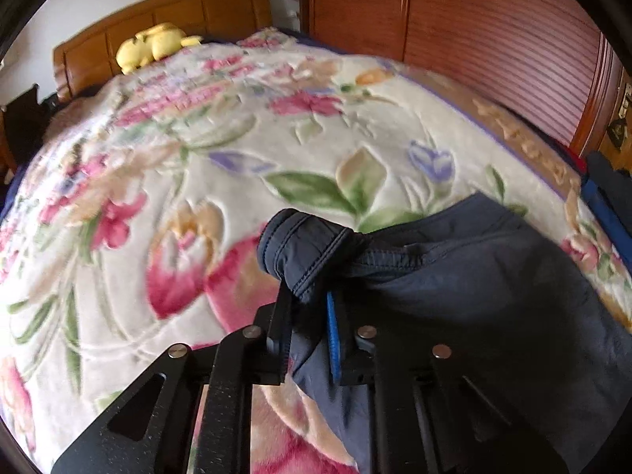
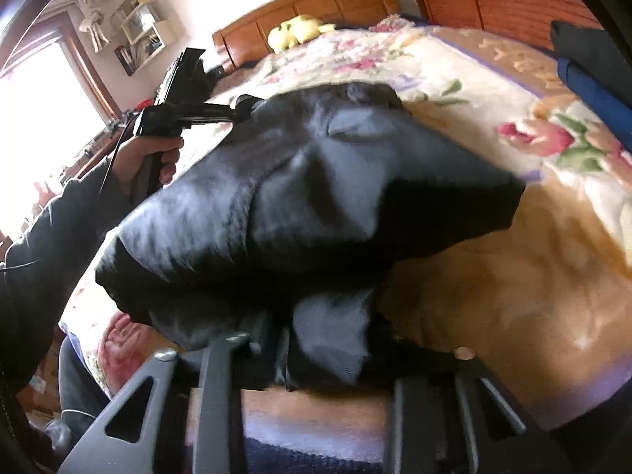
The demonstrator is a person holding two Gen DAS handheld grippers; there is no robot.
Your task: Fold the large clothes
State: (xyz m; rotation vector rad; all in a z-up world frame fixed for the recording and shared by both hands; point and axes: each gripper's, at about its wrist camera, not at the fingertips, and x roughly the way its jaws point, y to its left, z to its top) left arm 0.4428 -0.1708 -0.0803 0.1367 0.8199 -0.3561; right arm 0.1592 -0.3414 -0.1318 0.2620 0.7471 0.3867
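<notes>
Both grippers pinch the dark garment (image 2: 316,197): left gripper (image 1: 312,316) at a hem, right gripper (image 2: 324,351) nearer. I should lift evenly, keeping the edge taut above the bed (image 1: 197,166).

Open room: the floral blanket (image 1: 189,150) ahead of my left gripper (image 1: 310,316) lies bare up to the headboard.
Obstacle, far end: yellow plush toy (image 1: 152,45) against the headboard (image 1: 166,12).
Obstacle, right: wardrobe doors (image 1: 493,27) just beside the bed edge.
Obstacle, right edge: stacked dark and blue clothes (image 2: 592,71).
Obstacle, centre: navy garment (image 2: 316,197) bunched between both grippers.
</notes>
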